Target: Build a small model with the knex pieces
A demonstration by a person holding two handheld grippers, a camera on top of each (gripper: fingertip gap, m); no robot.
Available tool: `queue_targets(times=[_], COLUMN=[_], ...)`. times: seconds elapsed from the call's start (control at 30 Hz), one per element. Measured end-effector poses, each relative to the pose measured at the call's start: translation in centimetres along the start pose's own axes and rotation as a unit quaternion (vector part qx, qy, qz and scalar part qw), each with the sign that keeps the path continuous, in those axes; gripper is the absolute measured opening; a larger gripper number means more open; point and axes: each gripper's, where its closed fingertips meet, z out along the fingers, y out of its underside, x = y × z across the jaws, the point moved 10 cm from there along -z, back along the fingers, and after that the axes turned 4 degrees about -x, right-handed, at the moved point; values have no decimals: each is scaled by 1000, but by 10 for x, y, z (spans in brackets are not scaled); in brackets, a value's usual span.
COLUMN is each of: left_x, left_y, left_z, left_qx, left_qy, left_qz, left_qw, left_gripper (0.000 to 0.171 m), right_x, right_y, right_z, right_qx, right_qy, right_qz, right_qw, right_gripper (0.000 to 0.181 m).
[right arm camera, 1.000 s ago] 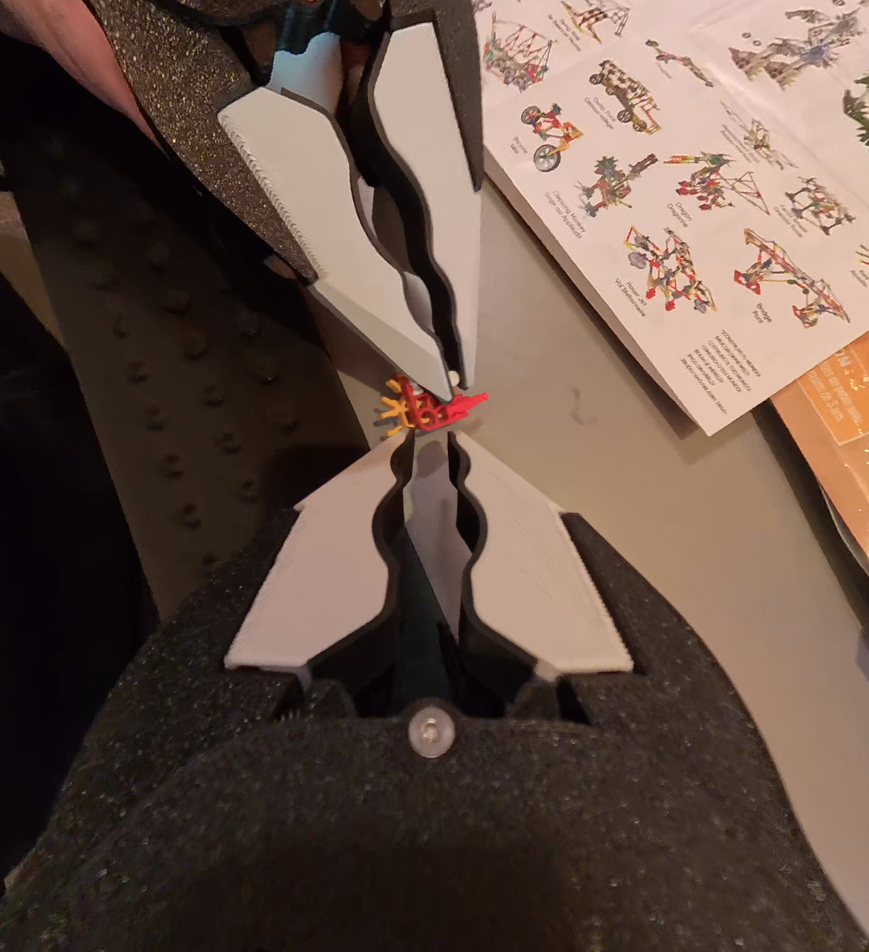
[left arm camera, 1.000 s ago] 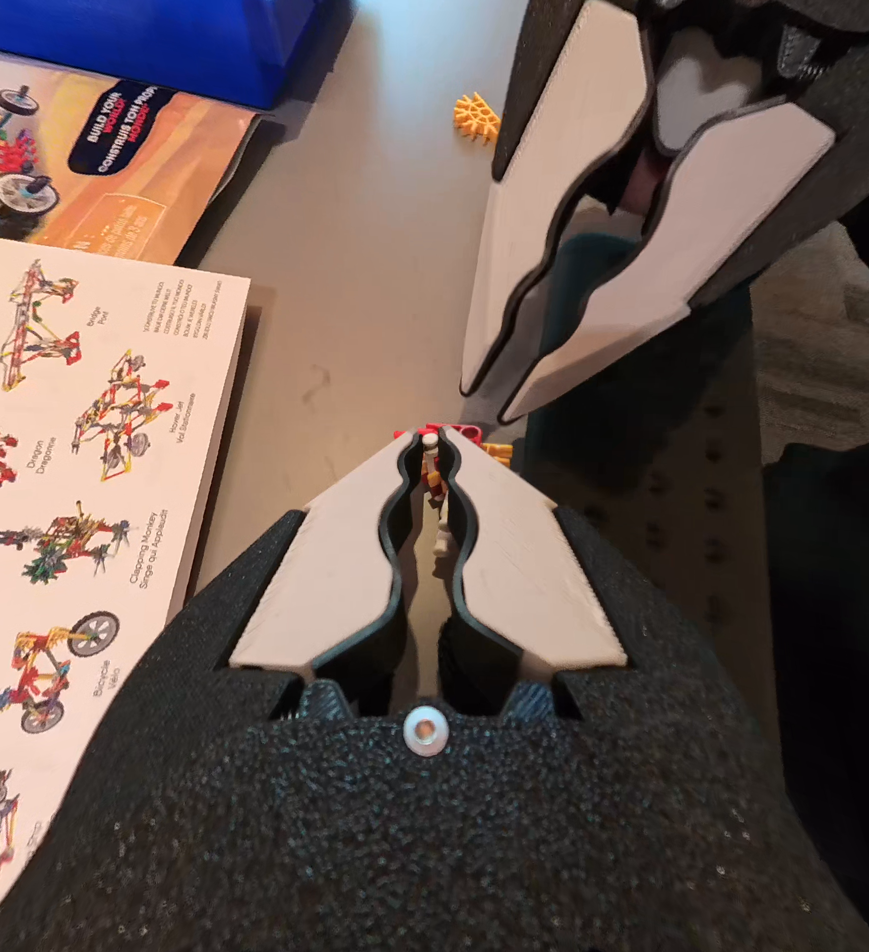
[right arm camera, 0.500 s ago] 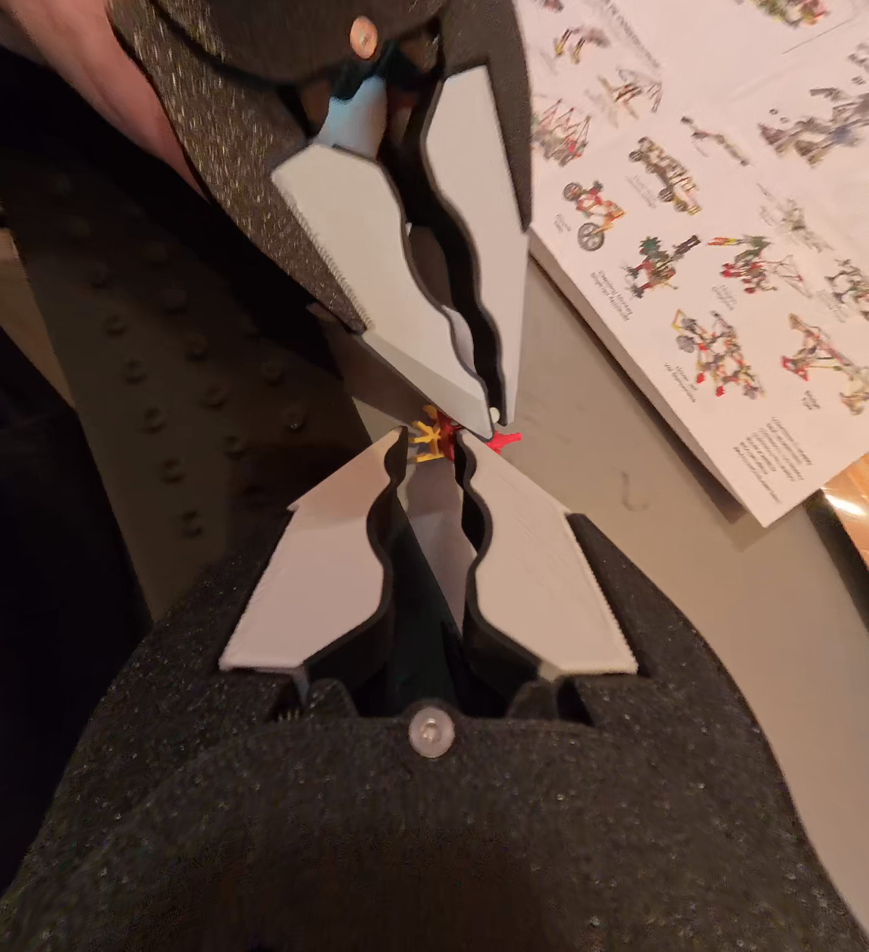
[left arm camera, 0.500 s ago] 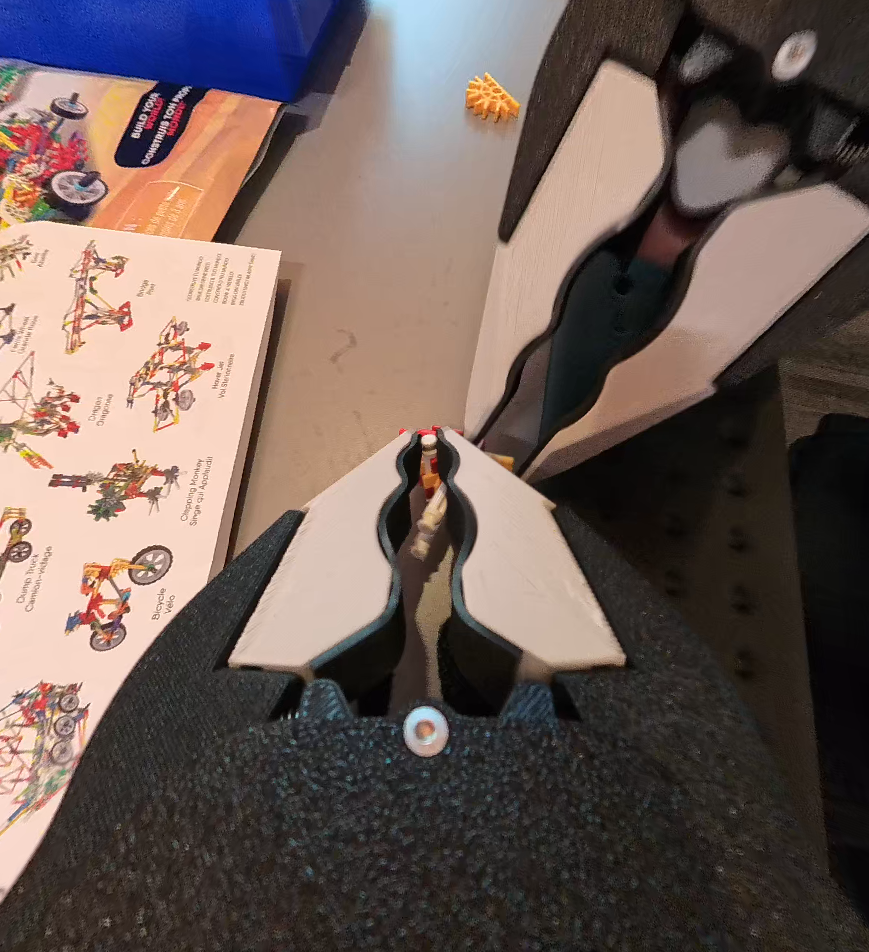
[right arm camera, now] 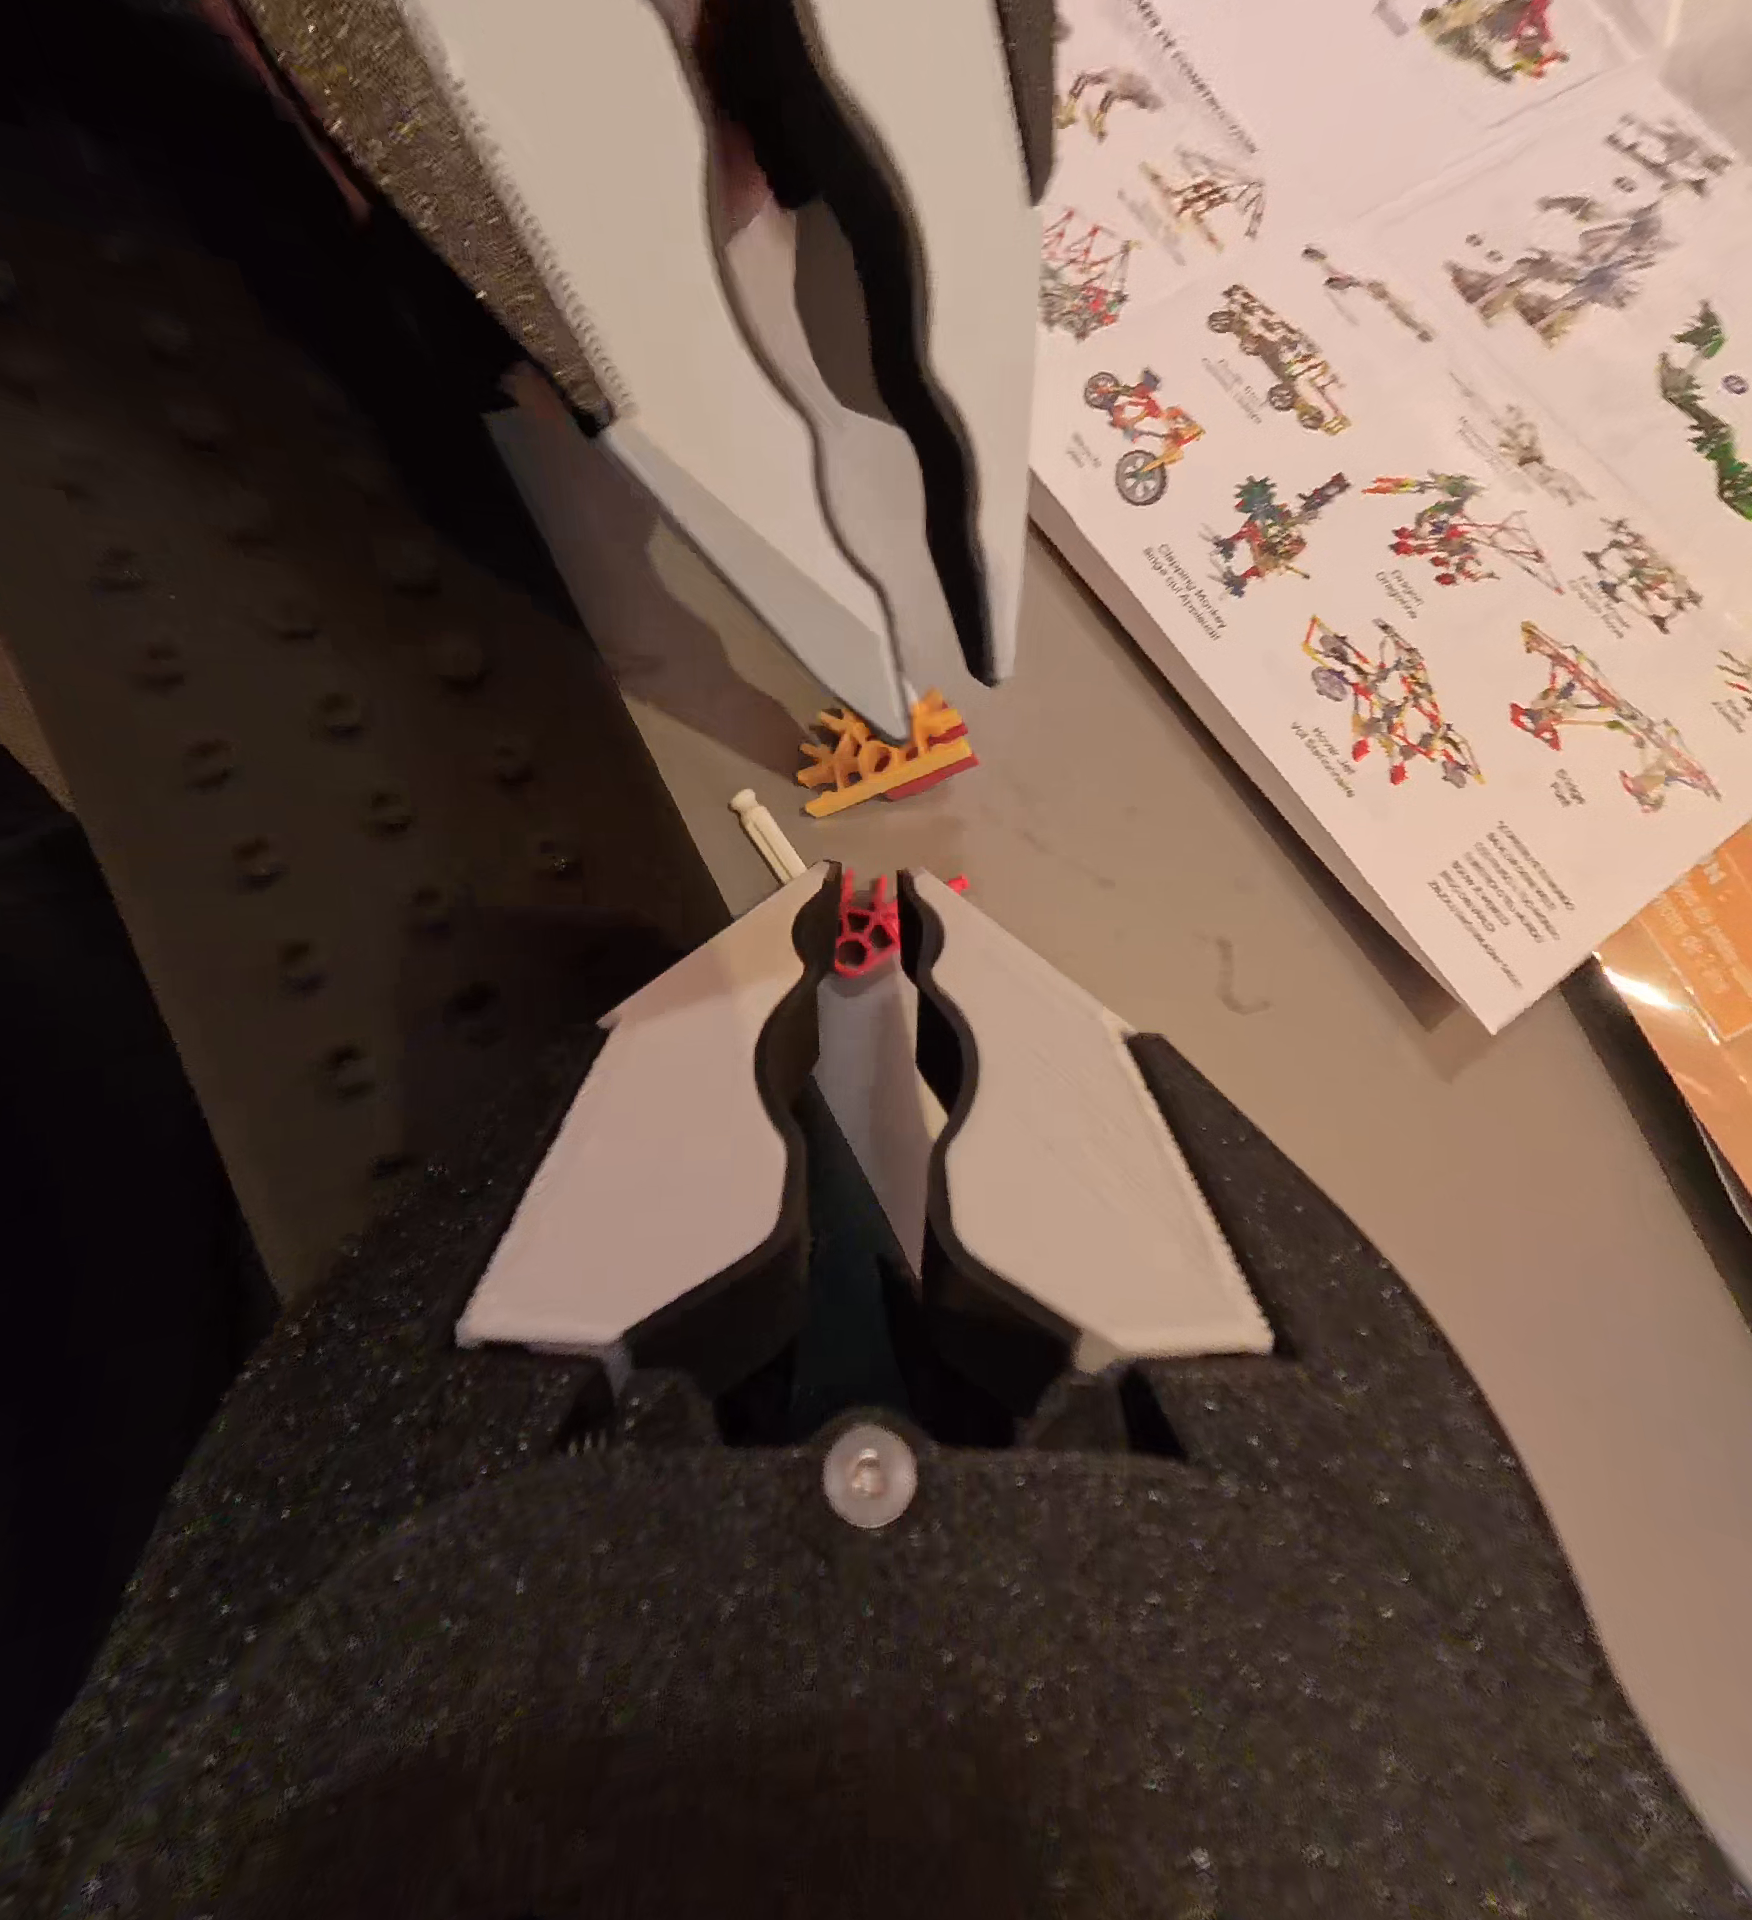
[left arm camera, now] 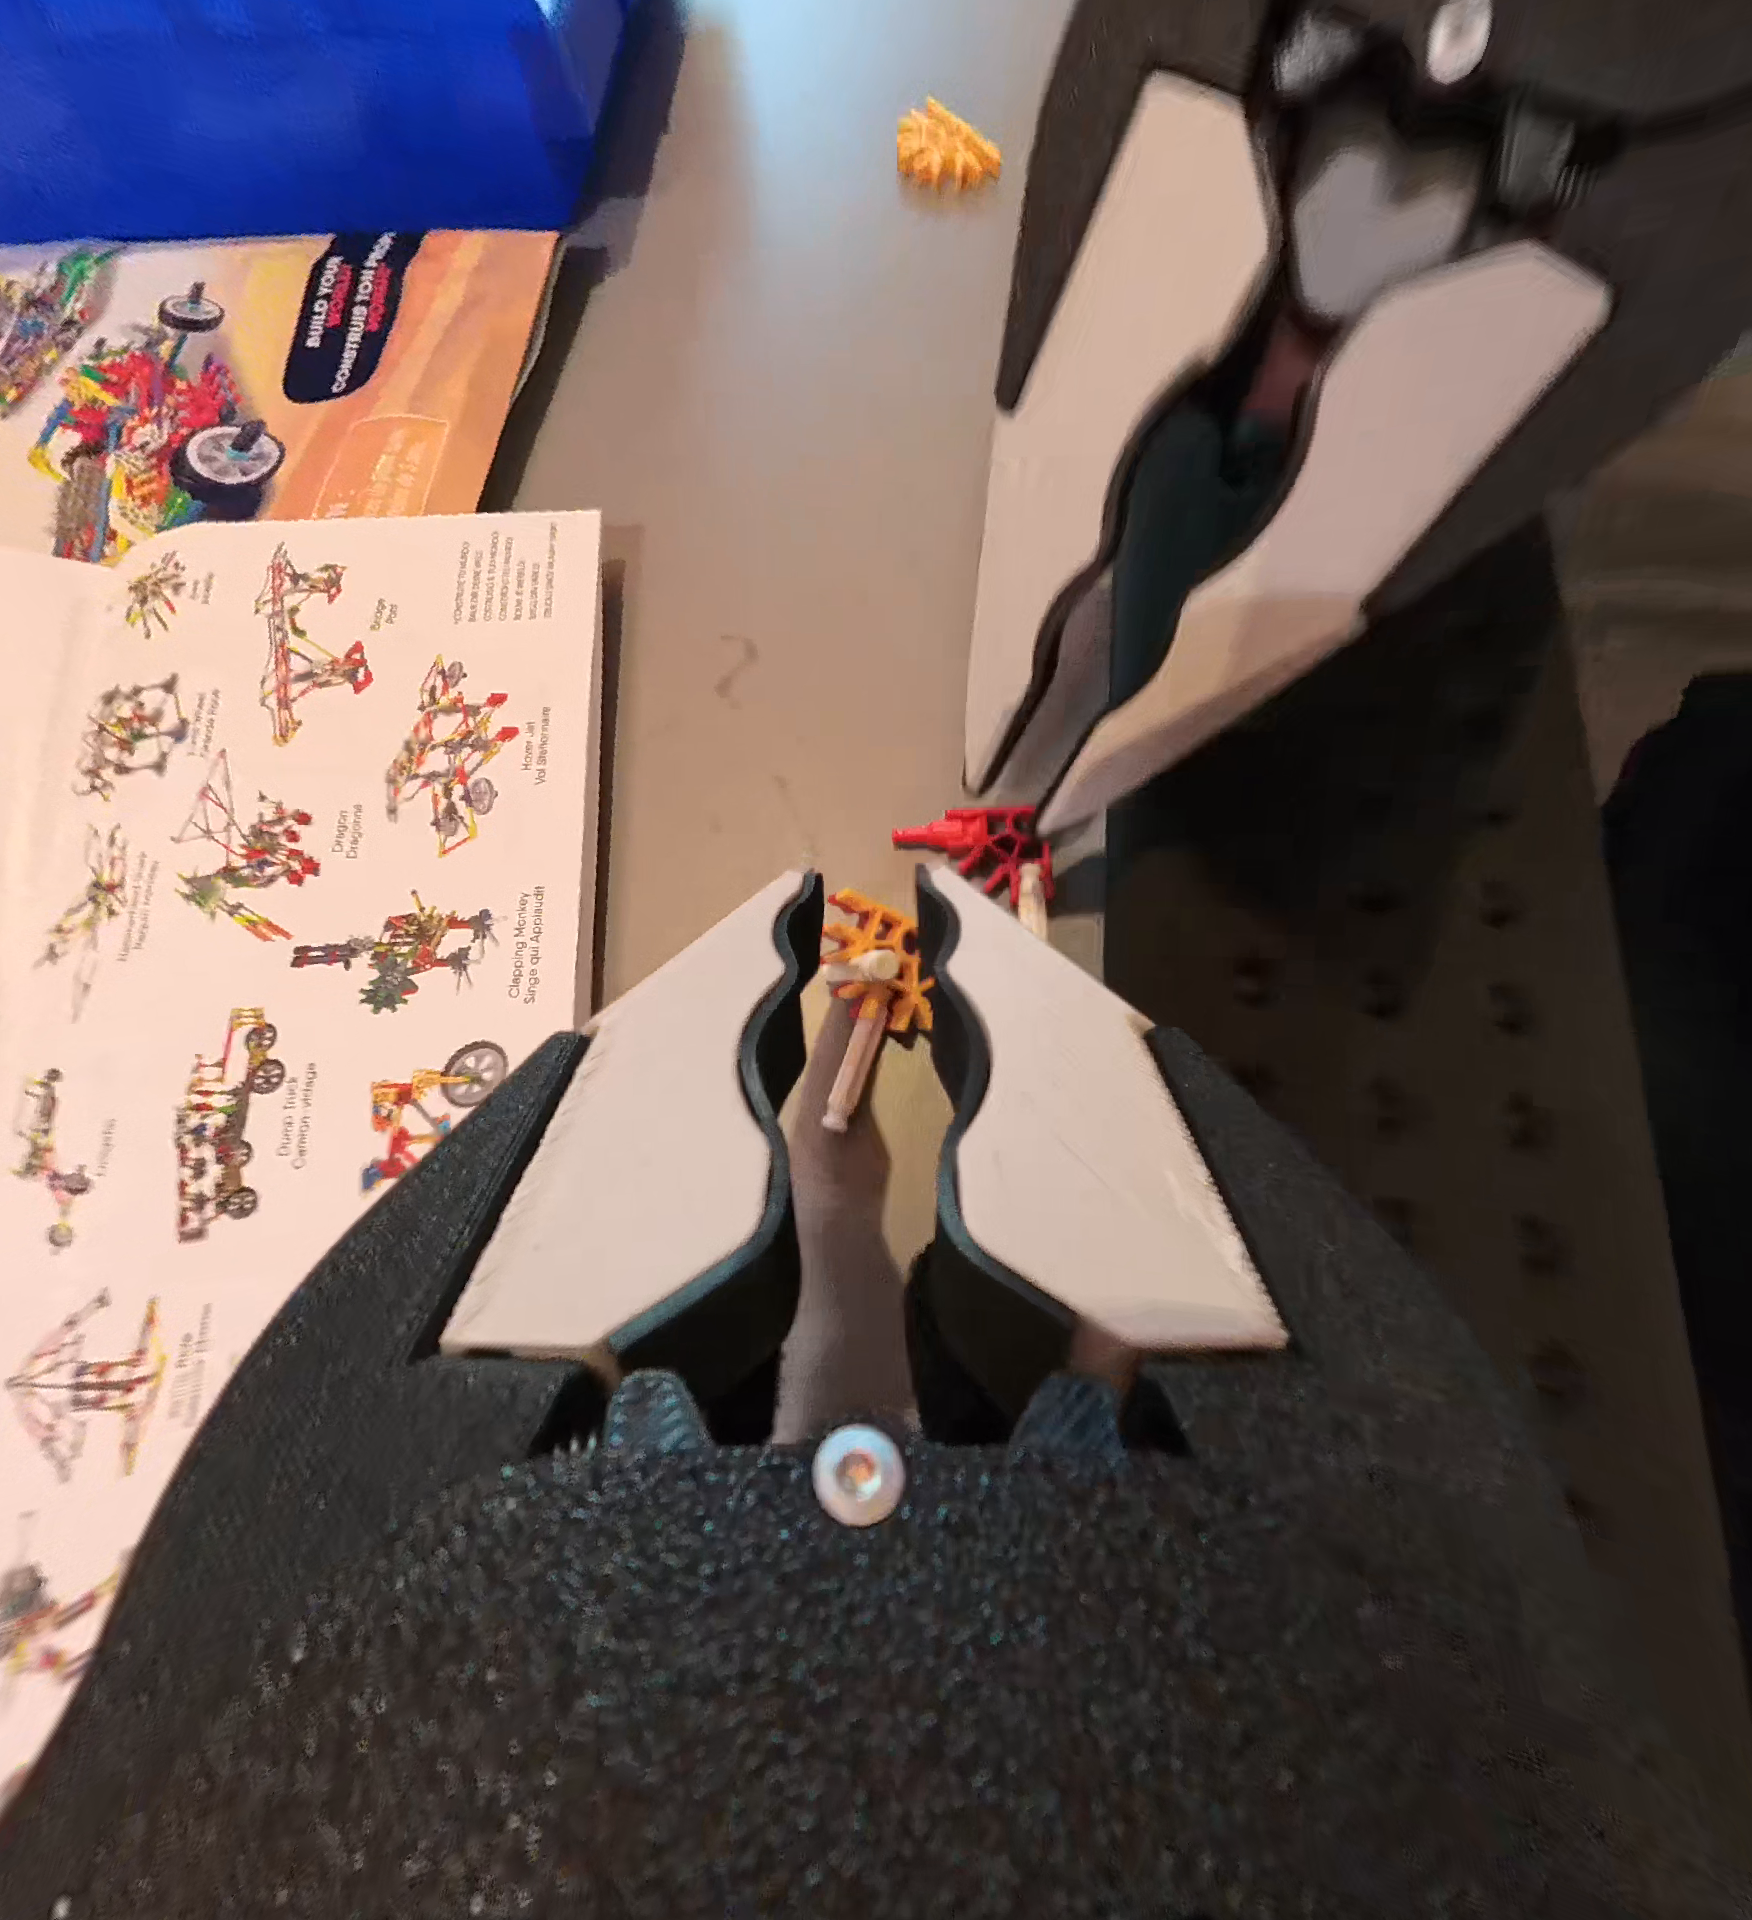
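My left gripper [left arm camera: 867,881] is open. An orange connector [left arm camera: 877,966] with a short white rod [left arm camera: 848,1070] sits between its fingers, low over the grey table [left arm camera: 799,468]. In the right wrist view the left gripper [right arm camera: 943,698] comes down from above, one fingertip touching the orange connector [right arm camera: 877,756], which rests on the table. My right gripper [right arm camera: 867,878] is shut on a red connector [right arm camera: 864,925]; a second white rod [right arm camera: 768,829] sticks out to its left. In the left wrist view the right gripper [left arm camera: 1012,802] holds the red connector [left arm camera: 976,840] just beyond my left fingertips.
An open instruction booklet [left arm camera: 259,852] lies left of the grippers, with an orange printed sheet [left arm camera: 228,384] and a blue box [left arm camera: 248,104] behind it. A loose orange connector [left arm camera: 947,156] lies farther back. A dark perforated surface [left arm camera: 1371,1039] borders the table's right edge. Left and right tips are no more than a few centimetres apart.
My left gripper has opened around the orange connector. My right gripper has shut on the red connector, which now sits apart from the orange one.
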Motion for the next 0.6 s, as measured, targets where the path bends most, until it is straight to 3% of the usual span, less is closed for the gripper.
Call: queue_targets(times=[0.17,0.33,0.5,0.57,0.6], left_x=[-4,-7,-6,-9,-9], left_y=[0,18,29,29,30], left_z=[-6,-7,1,2,3], left_qx=[-64,-114,-92,-86,-84], left_qy=[-5,17,12,-5,-9], left_qz=[54,75,94,95,104], left_qw=[996,990,991,992,991], left_gripper=[16,23,23,4,3], right_x=[3,4,6,5,4], right_y=[17,14,9,8,7], right_z=[0,7,16,17,17], right_qx=[-34,-38,-53,-52,-51], right_qy=[-12,-31,-47,-47,-48], right_qz=[13,11,10,0,-4], right_qw=[999,999,997,998,998], right_gripper=[19,22,19,18,16])
